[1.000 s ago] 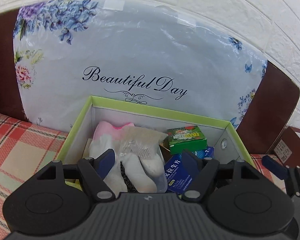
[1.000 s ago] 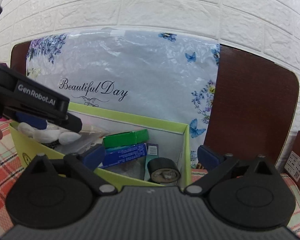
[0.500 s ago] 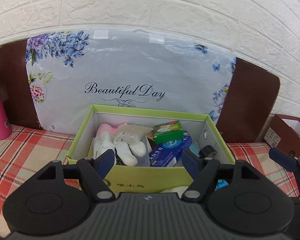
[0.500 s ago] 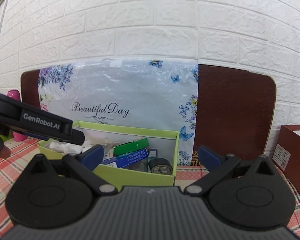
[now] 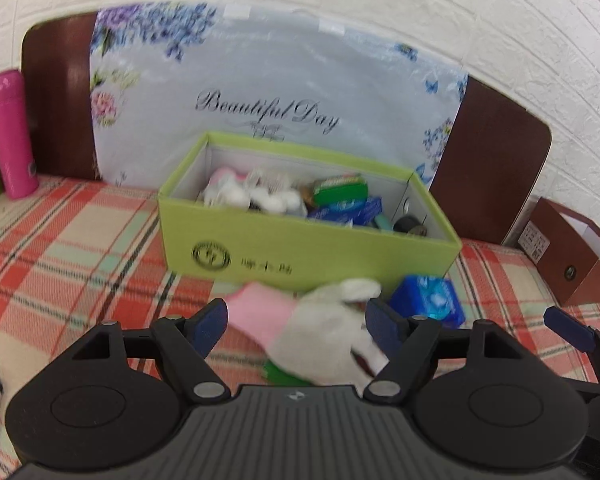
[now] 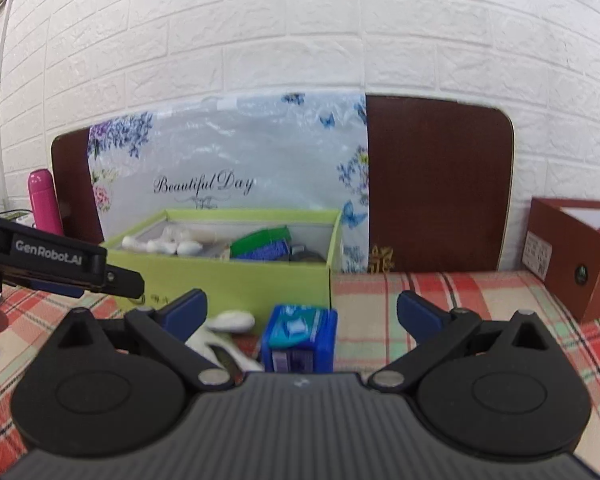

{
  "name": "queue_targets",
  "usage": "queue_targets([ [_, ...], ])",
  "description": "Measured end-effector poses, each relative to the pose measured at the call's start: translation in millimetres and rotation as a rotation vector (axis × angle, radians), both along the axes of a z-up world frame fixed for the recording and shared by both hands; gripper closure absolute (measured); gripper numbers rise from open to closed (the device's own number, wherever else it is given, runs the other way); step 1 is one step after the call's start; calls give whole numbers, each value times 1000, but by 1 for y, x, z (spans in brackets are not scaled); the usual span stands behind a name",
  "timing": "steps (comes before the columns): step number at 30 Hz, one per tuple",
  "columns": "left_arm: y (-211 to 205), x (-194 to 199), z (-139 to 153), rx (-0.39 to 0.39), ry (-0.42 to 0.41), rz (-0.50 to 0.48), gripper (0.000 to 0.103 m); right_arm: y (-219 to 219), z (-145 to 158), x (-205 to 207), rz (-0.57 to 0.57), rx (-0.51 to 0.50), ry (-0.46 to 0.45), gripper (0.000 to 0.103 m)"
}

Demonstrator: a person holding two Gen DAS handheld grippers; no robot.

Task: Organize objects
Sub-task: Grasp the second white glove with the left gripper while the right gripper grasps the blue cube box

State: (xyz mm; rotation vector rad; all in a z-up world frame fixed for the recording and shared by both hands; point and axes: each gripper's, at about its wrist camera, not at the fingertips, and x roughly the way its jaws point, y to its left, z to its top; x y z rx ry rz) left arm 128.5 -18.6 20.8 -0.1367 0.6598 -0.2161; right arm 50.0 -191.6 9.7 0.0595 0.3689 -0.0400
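Black claws [image 5: 296, 320] level, spread, empty.

Sock [image 5: 324, 340]: blurred between our left jaws, its heel hidden behind them.
Green item [image 5: 278, 374]: mostly hidden beneath the sock; we cannot identify it.

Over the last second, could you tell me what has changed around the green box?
Both grippers have backed away from the green box, revealing a pink-and-white sock and a blue packet on the plaid cloth in front of it. The left gripper is opening, holding nothing; the right gripper is open and empty. The box's contents look unchanged.
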Motion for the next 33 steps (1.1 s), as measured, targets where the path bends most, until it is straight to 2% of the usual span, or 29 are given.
queue_targets([
  [5,-8,2,-23,-5,59,-29,24,0,-27,-14,-7,24,76,0],
  [11,-30,27,-38,19,67,-62,24,-4,-41,-23,-18,71,118,0],
  [12,-32,31,-42,32,65,-84,35,-4,-41,-23,-17,68,115,0],
  [13,-33,33,-45,51,66,-92,56,-4,-40,-23,-15,63,110,0],
  [14,-33,31,-47,93,48,-97,67,-4,-39,-21,-12,54,104,0],
  [15,-31,29,-46,106,40,-107,83,-4,-38,-19,-9,46,101,0],
  [16,-25,28,-44,86,52,-116,89,-4,-38,-17,-8,38,99,0],
  [18,-7,24,-38,-7,87,-125,90,-3,-38,-10,-4,34,96,0],
  [19,-1,19,-34,-24,80,-121,90,-3,-38,-6,-3,31,97,0],
  [23,26,-5,-23,-30,42,-79,90,2,-40,17,4,3,99,0],
  [30,49,-35,-47,16,120,-59,89,9,-48,62,-8,-54,114,7],
  [32,52,-38,-56,22,143,-39,89,10,-53,70,-7,-66,138,28],
  [33,52,-38,-59,23,150,-35,88,10,-55,73,-6,-73,164,43],
])
